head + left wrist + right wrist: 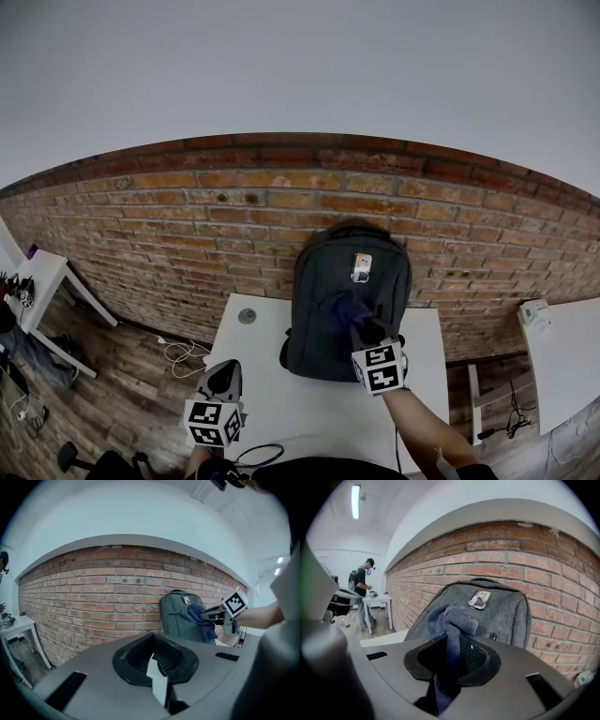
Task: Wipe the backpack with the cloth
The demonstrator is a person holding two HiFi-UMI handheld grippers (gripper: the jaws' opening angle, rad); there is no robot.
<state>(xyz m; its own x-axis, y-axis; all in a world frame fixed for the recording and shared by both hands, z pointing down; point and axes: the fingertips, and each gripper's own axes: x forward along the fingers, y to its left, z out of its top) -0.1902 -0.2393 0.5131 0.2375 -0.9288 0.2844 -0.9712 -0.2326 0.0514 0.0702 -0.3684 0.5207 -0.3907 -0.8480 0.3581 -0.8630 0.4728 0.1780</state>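
Grey backpack (323, 323), upright at the desk's (281, 412) far edge against the brick wall (187, 234); blue cloth (343, 307) pinched in the right gripper's (362, 330) jaws, against its front; left gripper (223, 375) at near-left corner, jaws pressed together, empty.

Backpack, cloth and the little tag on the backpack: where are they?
backpack (314, 291), head view, left side of its grey front.
cloth (457, 618), right gripper view, its bunched-up top end.
tag (479, 599), right gripper view, the middle of the tag.
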